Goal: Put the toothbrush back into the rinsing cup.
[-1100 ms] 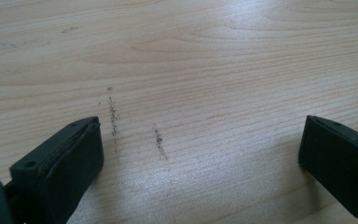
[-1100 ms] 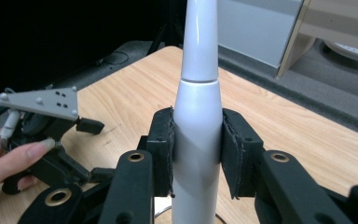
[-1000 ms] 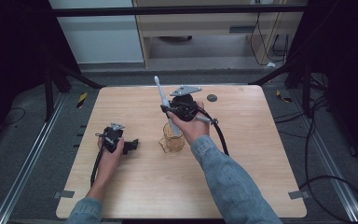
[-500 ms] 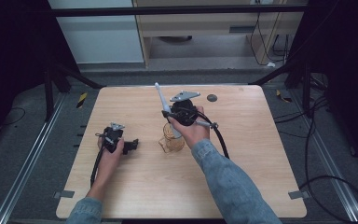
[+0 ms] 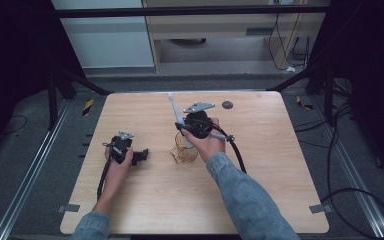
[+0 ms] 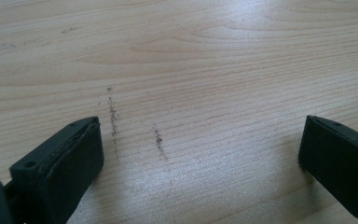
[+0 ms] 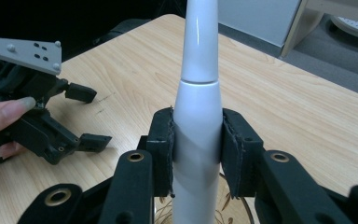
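Right gripper clamps white toothbrush above glass, no writing legible

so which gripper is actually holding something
The right gripper, shut on the white toothbrush handle above the glass cup. The left gripper is open over bare table.

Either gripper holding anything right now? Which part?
The right gripper clamps the white toothbrush on its thick handle body, just below the seam. The left gripper is open over bare table, holding nothing.
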Available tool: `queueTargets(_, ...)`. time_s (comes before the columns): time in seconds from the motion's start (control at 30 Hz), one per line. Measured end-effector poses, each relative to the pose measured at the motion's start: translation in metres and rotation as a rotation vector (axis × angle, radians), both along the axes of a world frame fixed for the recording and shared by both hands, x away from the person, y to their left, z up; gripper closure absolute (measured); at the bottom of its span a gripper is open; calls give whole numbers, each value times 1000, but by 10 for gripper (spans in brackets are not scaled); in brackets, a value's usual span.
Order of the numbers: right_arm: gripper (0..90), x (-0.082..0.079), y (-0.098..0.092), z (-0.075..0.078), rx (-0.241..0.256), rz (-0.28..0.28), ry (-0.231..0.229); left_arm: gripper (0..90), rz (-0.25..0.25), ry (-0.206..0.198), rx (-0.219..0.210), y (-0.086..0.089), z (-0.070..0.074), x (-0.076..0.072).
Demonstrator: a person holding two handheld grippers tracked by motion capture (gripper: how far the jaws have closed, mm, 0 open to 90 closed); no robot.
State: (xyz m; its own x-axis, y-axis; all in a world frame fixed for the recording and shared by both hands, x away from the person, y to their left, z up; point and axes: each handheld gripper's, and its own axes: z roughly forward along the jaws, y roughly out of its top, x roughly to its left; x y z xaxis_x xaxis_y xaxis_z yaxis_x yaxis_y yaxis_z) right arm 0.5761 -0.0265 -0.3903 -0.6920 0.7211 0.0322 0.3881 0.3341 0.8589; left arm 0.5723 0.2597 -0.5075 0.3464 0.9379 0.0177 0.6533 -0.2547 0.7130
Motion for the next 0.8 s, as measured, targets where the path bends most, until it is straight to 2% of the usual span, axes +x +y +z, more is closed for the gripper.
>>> queueTargets(0.4,669,-2,0,-14,-1,0,12,0,0,0,0,0,0,0)
queueTargets(0.8,669,-3,1,-18,-12,7,15,0,0,0,-1,0,0,0)
